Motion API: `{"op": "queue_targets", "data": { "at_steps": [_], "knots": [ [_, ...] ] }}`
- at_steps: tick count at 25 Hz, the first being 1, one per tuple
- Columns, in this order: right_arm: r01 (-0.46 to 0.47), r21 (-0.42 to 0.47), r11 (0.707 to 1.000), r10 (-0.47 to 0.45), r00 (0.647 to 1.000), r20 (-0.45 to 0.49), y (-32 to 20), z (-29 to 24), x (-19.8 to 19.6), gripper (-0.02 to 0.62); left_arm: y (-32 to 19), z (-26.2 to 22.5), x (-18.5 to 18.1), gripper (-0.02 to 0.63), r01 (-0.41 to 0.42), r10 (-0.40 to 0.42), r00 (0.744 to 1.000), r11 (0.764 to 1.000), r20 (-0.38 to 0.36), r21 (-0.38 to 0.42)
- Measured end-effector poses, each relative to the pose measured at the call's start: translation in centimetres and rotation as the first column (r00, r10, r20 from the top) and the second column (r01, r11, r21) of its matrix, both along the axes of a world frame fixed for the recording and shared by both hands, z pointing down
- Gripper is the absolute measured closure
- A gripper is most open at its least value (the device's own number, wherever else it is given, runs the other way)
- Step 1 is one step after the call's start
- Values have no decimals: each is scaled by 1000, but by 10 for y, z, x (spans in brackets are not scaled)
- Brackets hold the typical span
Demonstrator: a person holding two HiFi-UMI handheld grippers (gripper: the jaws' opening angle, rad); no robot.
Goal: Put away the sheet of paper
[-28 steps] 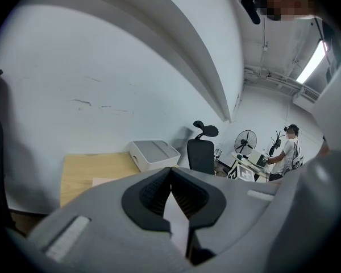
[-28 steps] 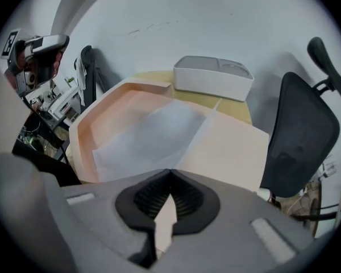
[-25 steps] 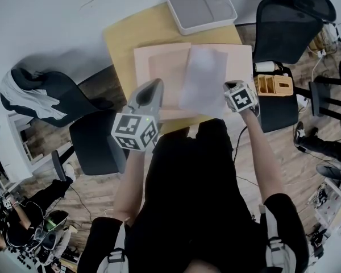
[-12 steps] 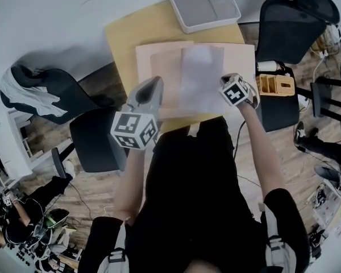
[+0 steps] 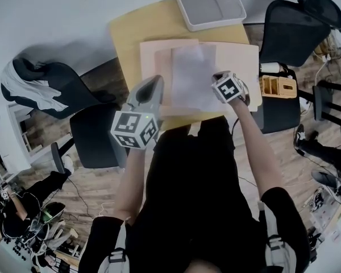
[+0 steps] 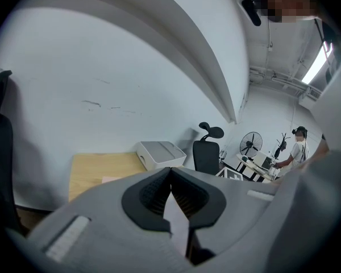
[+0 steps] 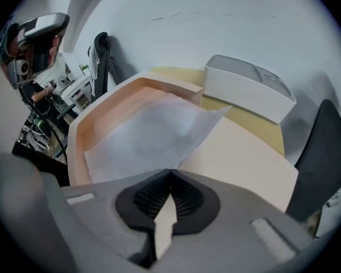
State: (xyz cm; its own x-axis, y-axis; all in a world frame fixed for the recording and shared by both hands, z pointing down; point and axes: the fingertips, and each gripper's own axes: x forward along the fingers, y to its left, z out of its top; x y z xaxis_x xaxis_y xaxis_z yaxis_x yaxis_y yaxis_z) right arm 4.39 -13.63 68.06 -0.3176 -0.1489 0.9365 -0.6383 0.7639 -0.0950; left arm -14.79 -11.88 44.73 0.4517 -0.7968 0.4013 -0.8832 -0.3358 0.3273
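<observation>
A white sheet of paper [image 5: 192, 75] hangs over an open peach folder [image 5: 243, 58] on the wooden table [image 5: 131, 33]. My right gripper [image 5: 217, 79] is shut on the sheet's near right edge. In the right gripper view the paper [image 7: 150, 132] spreads from the shut jaws of the right gripper [image 7: 169, 173] across the folder's raised left half [image 7: 96, 115]. My left gripper [image 5: 152, 87] is held up near the table's front left, away from the paper. In its own view the left gripper [image 6: 170, 173] is shut with nothing in it.
A grey lidded box [image 5: 210, 4] sits at the table's far end. A black office chair [image 5: 290, 30] stands to the right, another chair [image 5: 96, 138] to the left. An orange organiser [image 5: 274, 86] lies on the right chair's seat. People work in the background.
My right gripper has carried the sheet to the left, so it now lies more over the folder's left half. The left gripper has stayed put.
</observation>
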Motion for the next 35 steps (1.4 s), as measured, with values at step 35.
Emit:
{"op": "queue_targets", "data": {
  "at_steps": [35],
  "knots": [
    [-261,-162,952,294,925,240,7,8,-76,592,12,-2,-9,597,19,-19,1000,1000,13,6]
  ]
}}
